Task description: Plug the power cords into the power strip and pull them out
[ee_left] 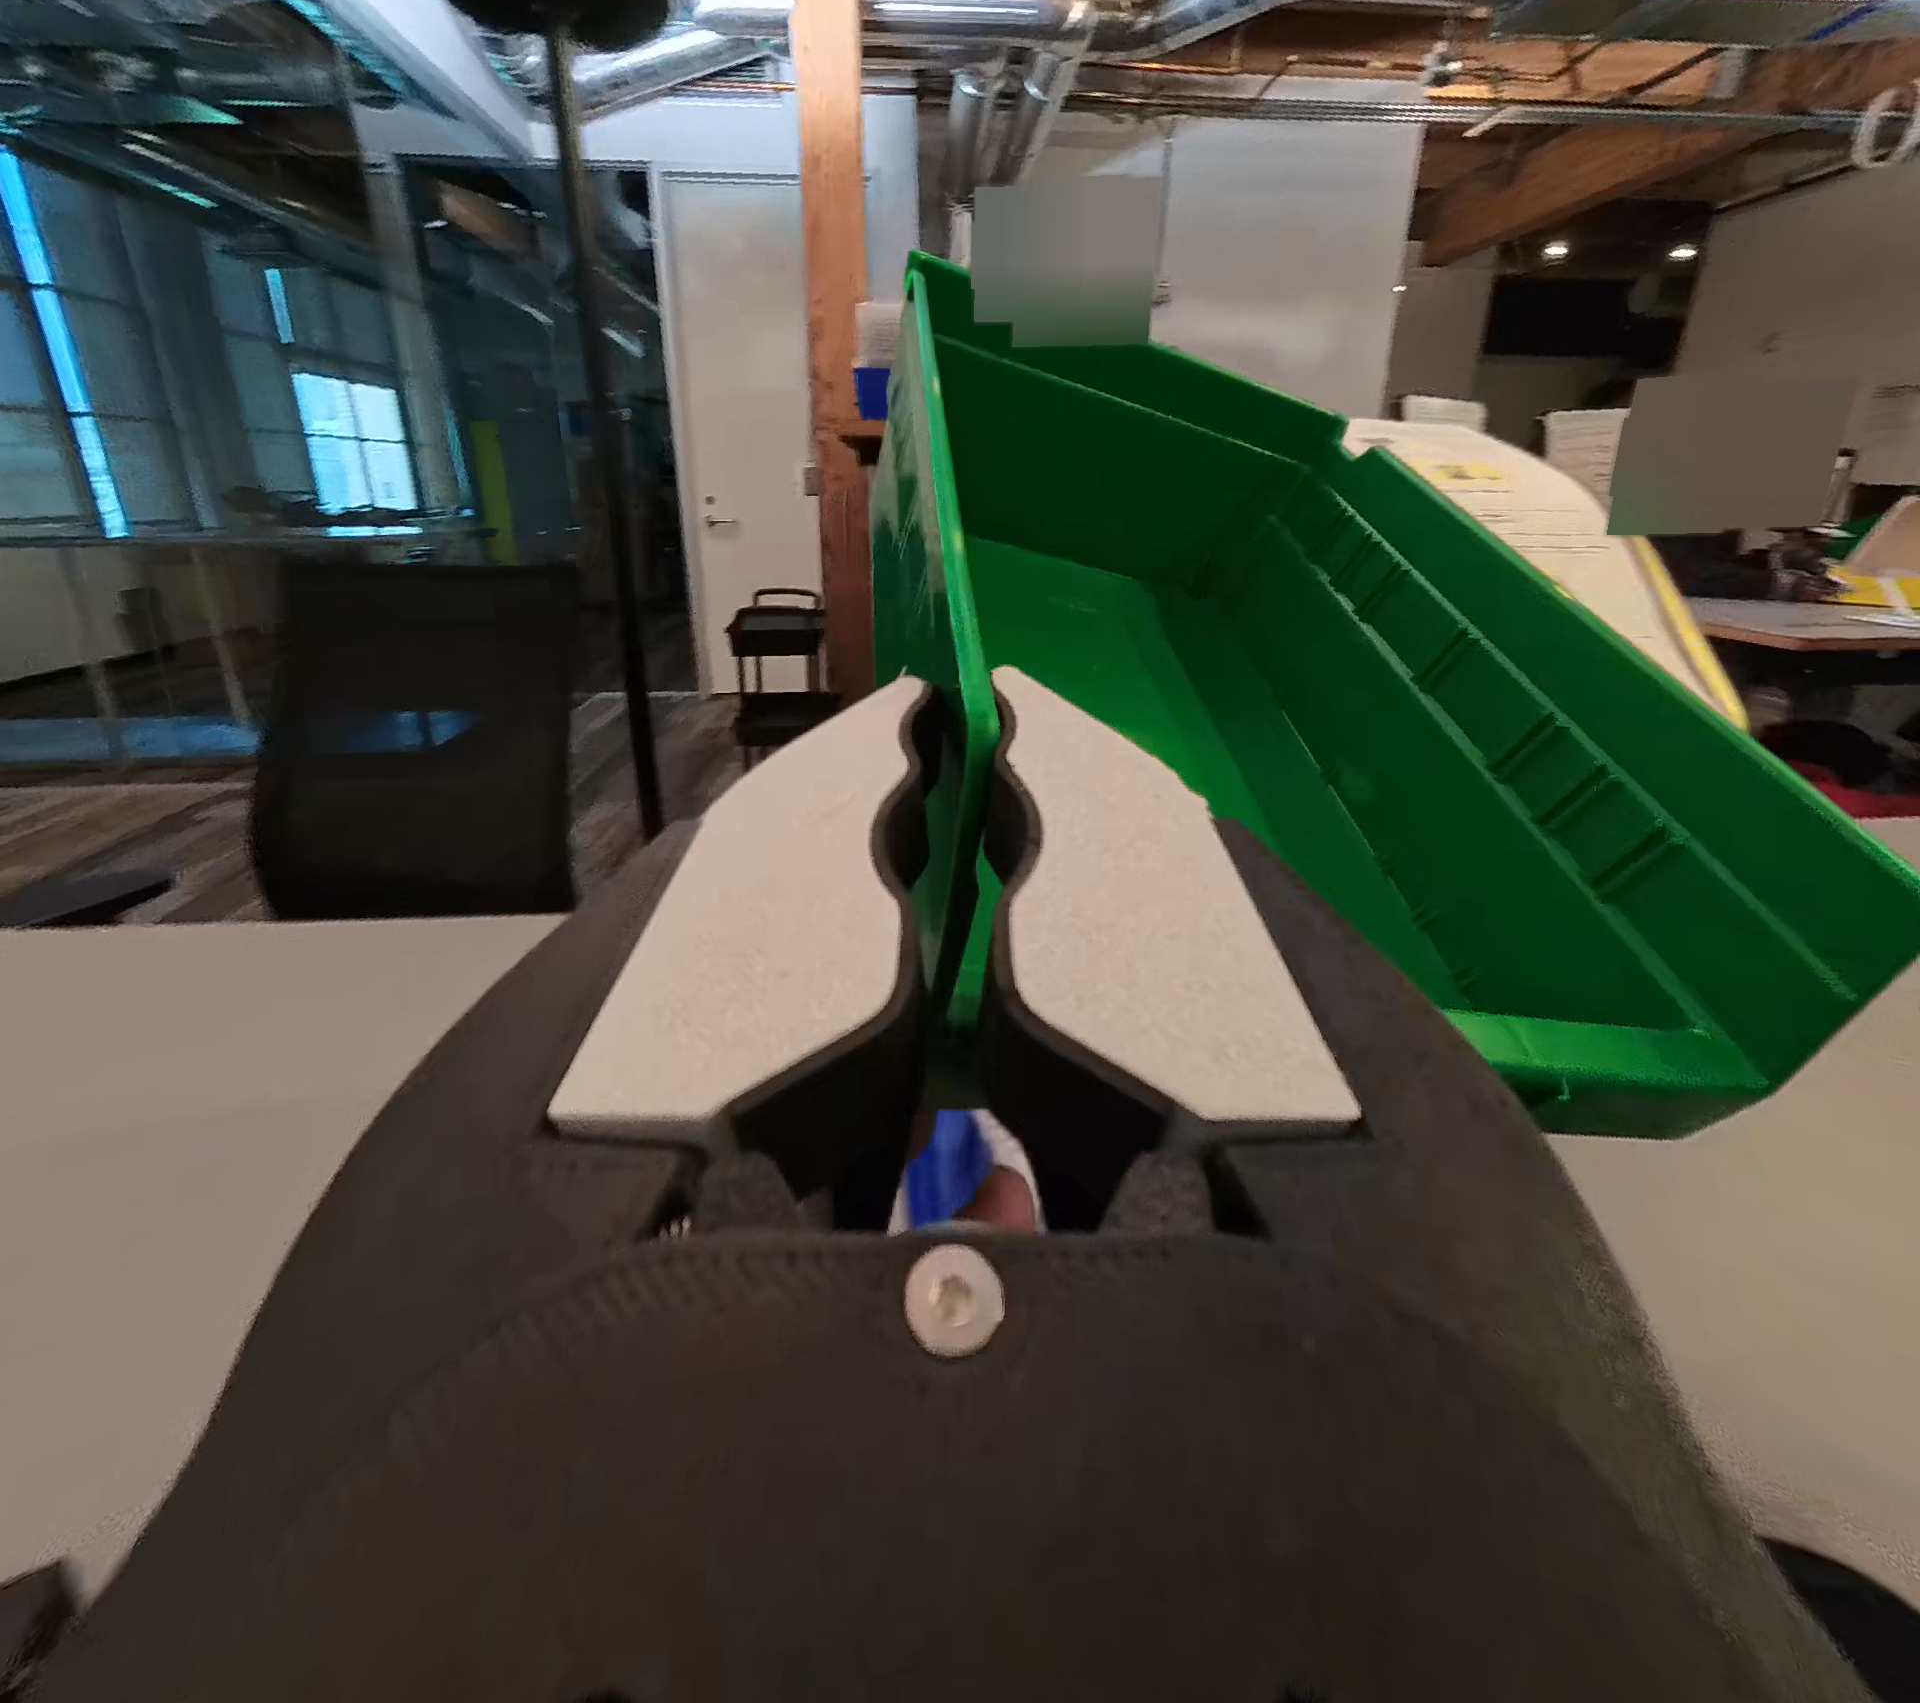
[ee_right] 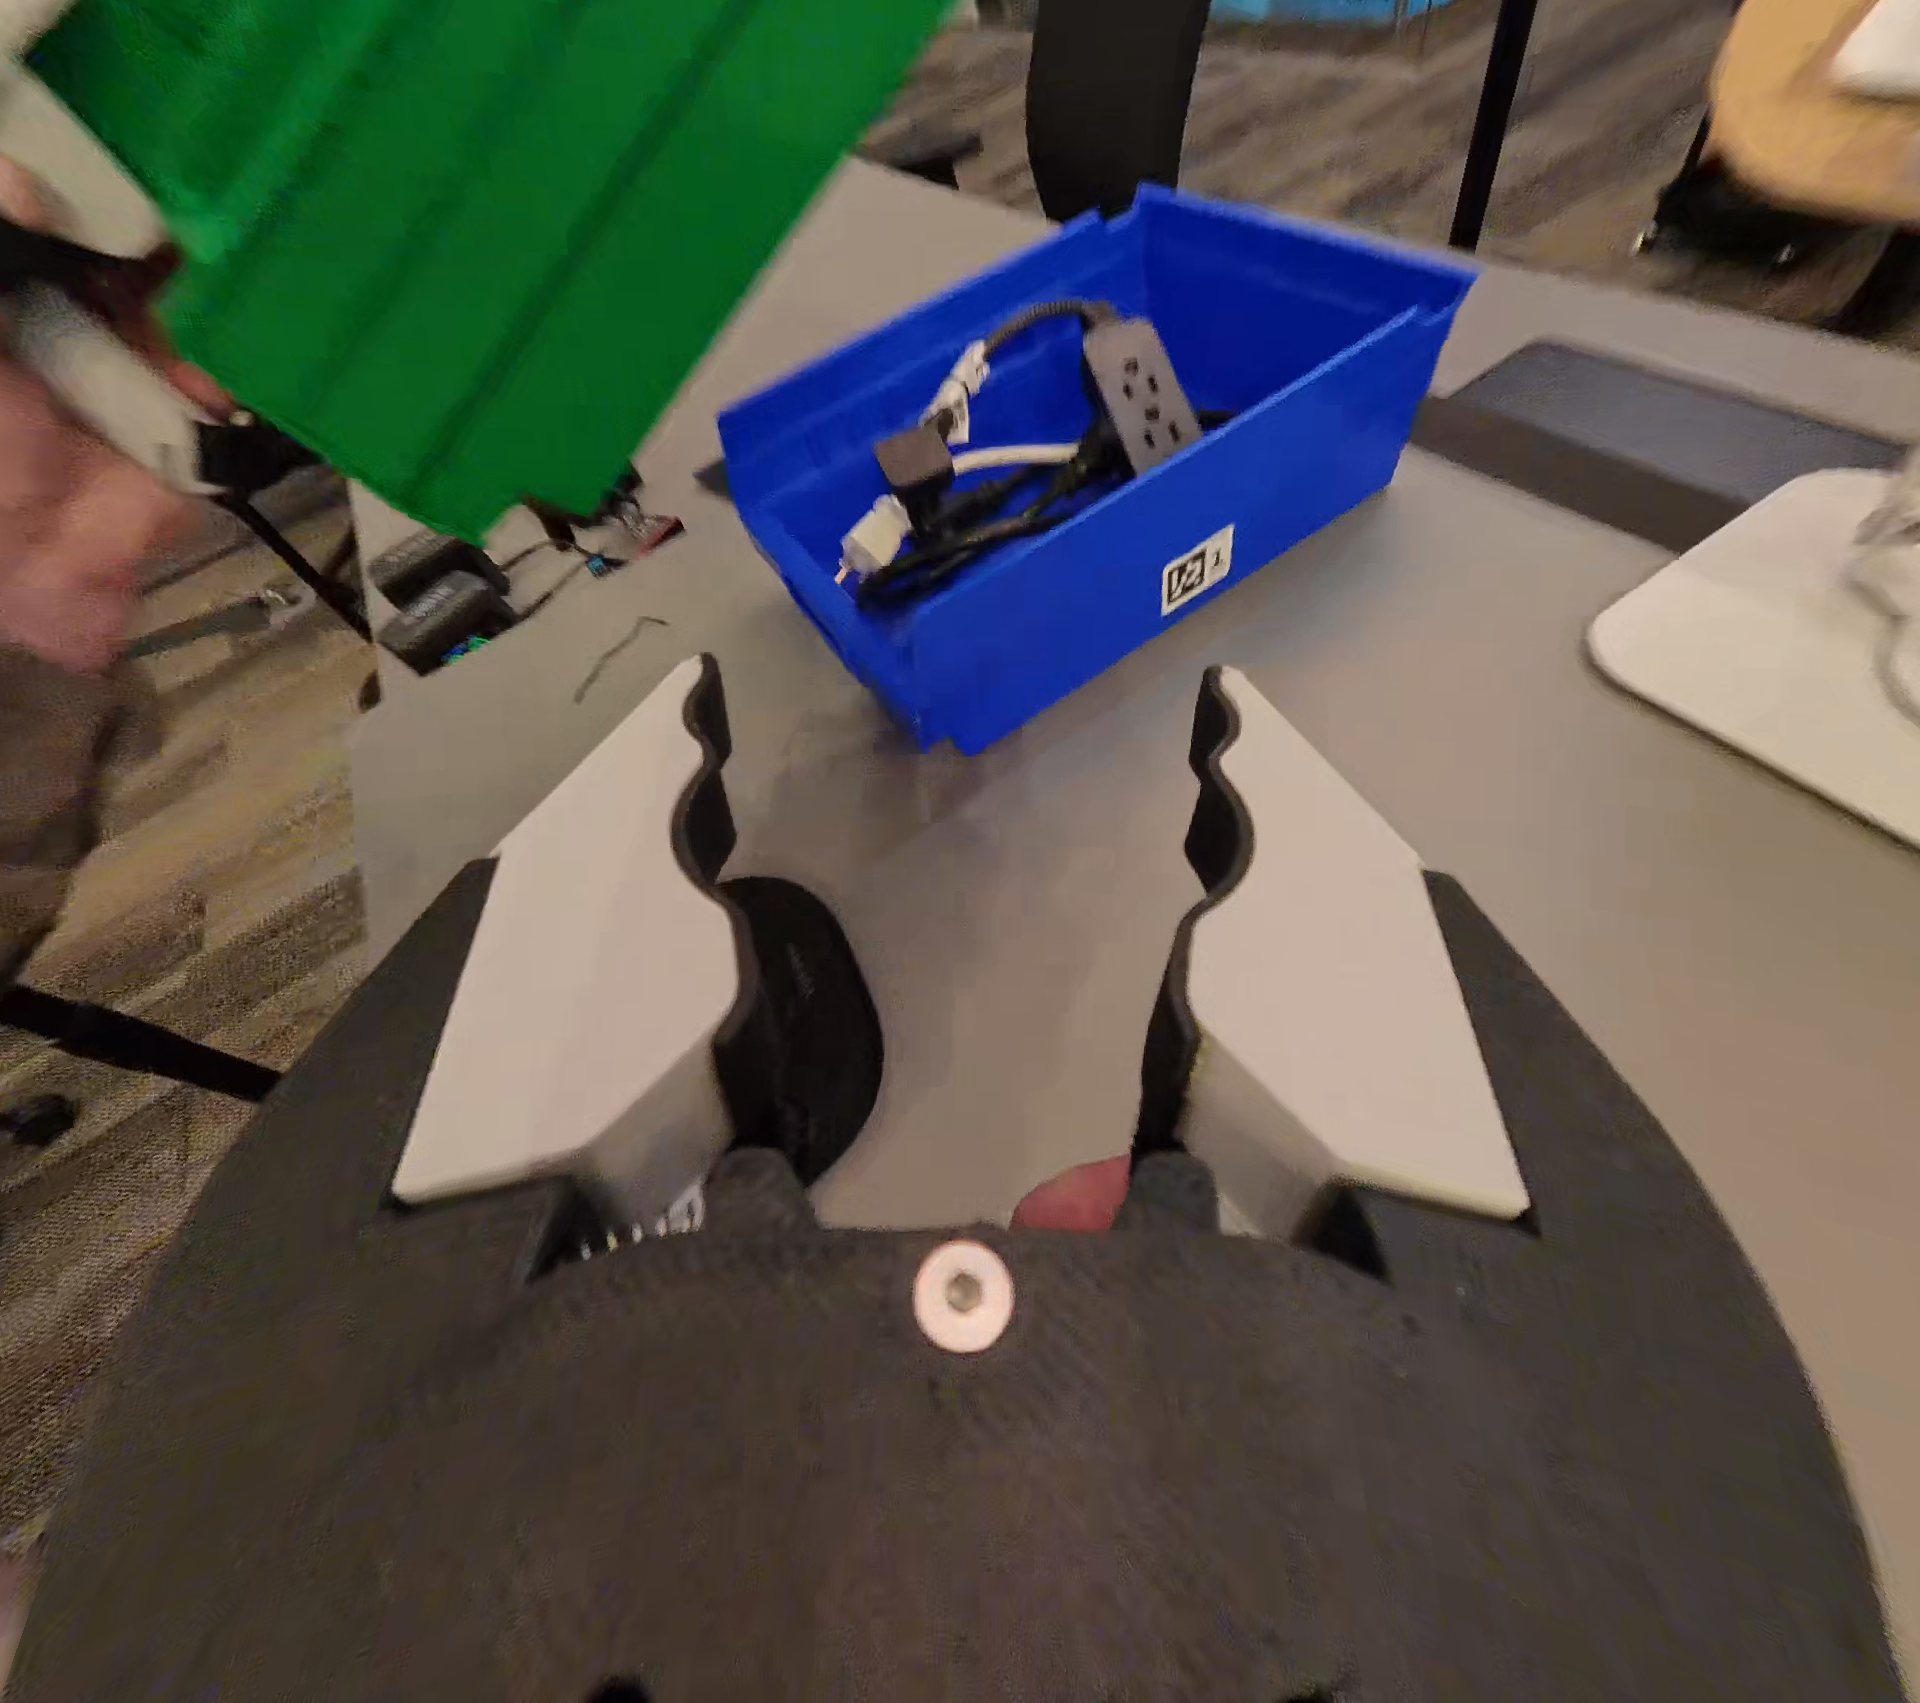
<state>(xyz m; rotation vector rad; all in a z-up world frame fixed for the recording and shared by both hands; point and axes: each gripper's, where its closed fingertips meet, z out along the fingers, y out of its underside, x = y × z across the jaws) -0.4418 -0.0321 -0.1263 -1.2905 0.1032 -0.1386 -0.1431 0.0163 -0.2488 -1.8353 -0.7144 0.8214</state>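
My left gripper (ee_left: 964, 697) is shut on the side wall of an empty green bin (ee_left: 1299, 718) and holds it tilted in the air above the table. The same green bin (ee_right: 468, 95) fills the upper left of the right wrist view. A blue bin (ee_right: 1226, 531) stands on the grey table (ee_right: 1351, 822). In it lie a grey power strip (ee_right: 1138, 391) and tangled black and white power cords (ee_right: 956, 500) with plugs. My right gripper (ee_right: 956, 677) is open and empty, just short of the blue bin's near corner.
A white flat pad (ee_right: 1766, 645) lies at the table's right, with a dark mat (ee_right: 1662, 427) behind it. A black round object (ee_right: 810, 1019) sits on the table between my right fingers. A black chair (ee_left: 416, 739) and a lamp pole (ee_left: 603, 406) stand beyond the table. Across from one pair of fingers to the other is roughly 35 cm. My right tips are roughly 20 cm from the black round object (ee_right: 810, 1019).
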